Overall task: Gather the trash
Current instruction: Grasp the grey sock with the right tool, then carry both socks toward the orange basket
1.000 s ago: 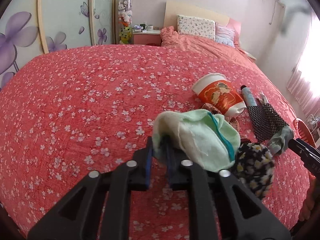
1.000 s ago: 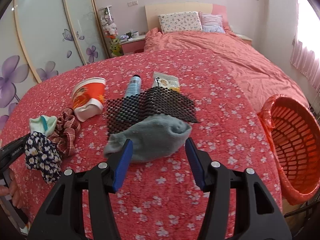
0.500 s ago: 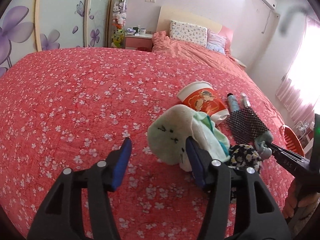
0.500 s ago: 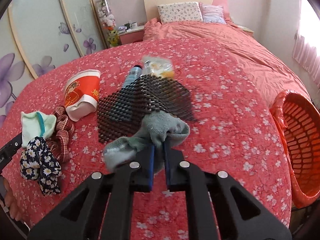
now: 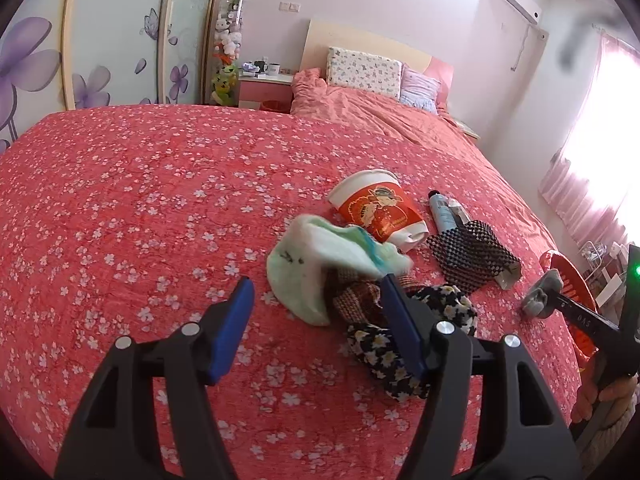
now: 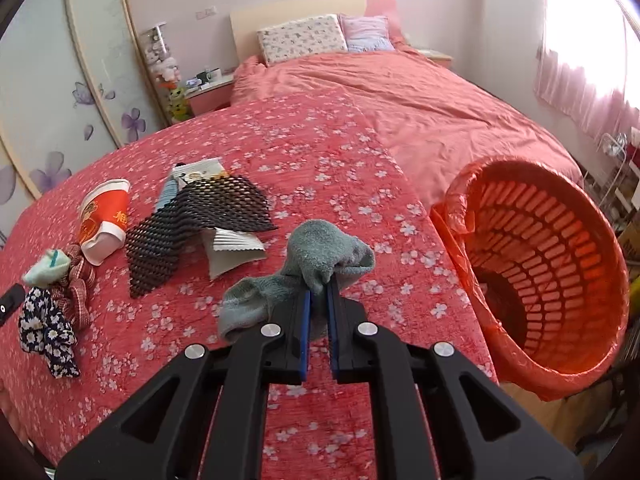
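Observation:
My right gripper (image 6: 318, 292) is shut on a grey-green sock (image 6: 316, 268) and holds it above the bed, left of the orange basket (image 6: 552, 280). My left gripper (image 5: 316, 292) is open and empty; a pale green sock (image 5: 316, 256) lies just ahead of it, beside a plaid cloth (image 5: 356, 300) and a dark floral cloth (image 5: 384, 344). A red paper cup (image 5: 376, 212) lies on its side. A black mesh mat (image 6: 200, 224), a tube (image 5: 440, 216), a snack packet (image 6: 200, 168) and a silver wrapper (image 6: 232, 248) lie nearby.
All lies on a red flowered bedspread (image 5: 140, 208). The orange basket with a plastic liner stands off the bed's right edge. Pillows (image 6: 304, 36) and a bedside table (image 5: 264, 88) are at the far end. A wardrobe (image 5: 100, 40) stands on the left.
My left gripper opened and let go of the pale green sock, which dropped onto the bed. My right gripper shut on the grey-green sock, lifted it and moved right toward the basket.

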### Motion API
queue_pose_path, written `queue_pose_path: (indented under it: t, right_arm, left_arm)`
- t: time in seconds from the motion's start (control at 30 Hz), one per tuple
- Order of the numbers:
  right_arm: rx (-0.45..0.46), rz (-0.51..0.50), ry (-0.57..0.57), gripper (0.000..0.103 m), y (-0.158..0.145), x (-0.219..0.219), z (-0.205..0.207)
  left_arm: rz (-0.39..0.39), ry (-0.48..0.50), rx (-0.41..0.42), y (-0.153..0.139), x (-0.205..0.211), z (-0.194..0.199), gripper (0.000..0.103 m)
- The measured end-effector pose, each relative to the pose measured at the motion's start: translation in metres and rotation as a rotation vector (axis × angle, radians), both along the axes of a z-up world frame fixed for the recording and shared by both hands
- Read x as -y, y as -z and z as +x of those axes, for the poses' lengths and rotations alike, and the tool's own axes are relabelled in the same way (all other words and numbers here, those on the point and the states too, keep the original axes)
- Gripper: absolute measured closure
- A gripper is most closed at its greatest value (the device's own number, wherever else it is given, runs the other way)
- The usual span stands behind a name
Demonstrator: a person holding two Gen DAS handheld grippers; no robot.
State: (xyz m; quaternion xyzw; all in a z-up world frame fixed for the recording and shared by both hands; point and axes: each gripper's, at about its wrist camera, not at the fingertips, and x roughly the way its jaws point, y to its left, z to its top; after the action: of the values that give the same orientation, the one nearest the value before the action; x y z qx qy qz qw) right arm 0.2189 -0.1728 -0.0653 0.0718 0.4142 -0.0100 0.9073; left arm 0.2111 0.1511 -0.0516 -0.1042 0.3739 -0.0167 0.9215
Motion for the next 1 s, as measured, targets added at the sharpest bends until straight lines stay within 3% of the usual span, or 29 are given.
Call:
queue_pose_path:
  t: [0.13,0.23,0.4,0.53,0.6,0.73,1.0]
  right_arm:
    - [-0.003,-0.027,-0.024,0.095,0.002,-0.009,0.002]
    - [0.000,-0.038,-0.038,0.095,0.002,-0.011,-0.003]
    - [-0.001,-0.046,-0.044,0.095,0.002,-0.008,-0.002]
    - [-0.007,-0.045,-0.040,0.095,0.004,-0.007,0.000]
    - [-0.009,-0.046,-0.040,0.095,0.005,-0.007,0.001]
    - [-0.008,-0.049,-0.047,0.095,0.004,-0.008,0.001]
    - [0.052,-0.014,-0.059,0.095,-0.019,-0.001,-0.010]
  left_arm:
    - [0.005,0.006,-0.014,0.002,0.005,0.008,0.046]
    - [-0.019,-0.020,-0.028,0.003,-0.001,0.012,0.046]
    - [-0.077,-0.046,-0.008,-0.005,-0.013,0.017,0.036]
    - [-0.044,-0.043,-0.012,-0.008,-0.008,0.030,0.035]
    - [-0.009,-0.034,-0.046,-0.001,-0.004,0.041,0.044]
    - [-0.016,-0.002,-0.101,0.013,-0.001,0.049,0.093]
    - [-0.005,-0.005,-0.029,-0.014,-0.007,0.034,0.097]
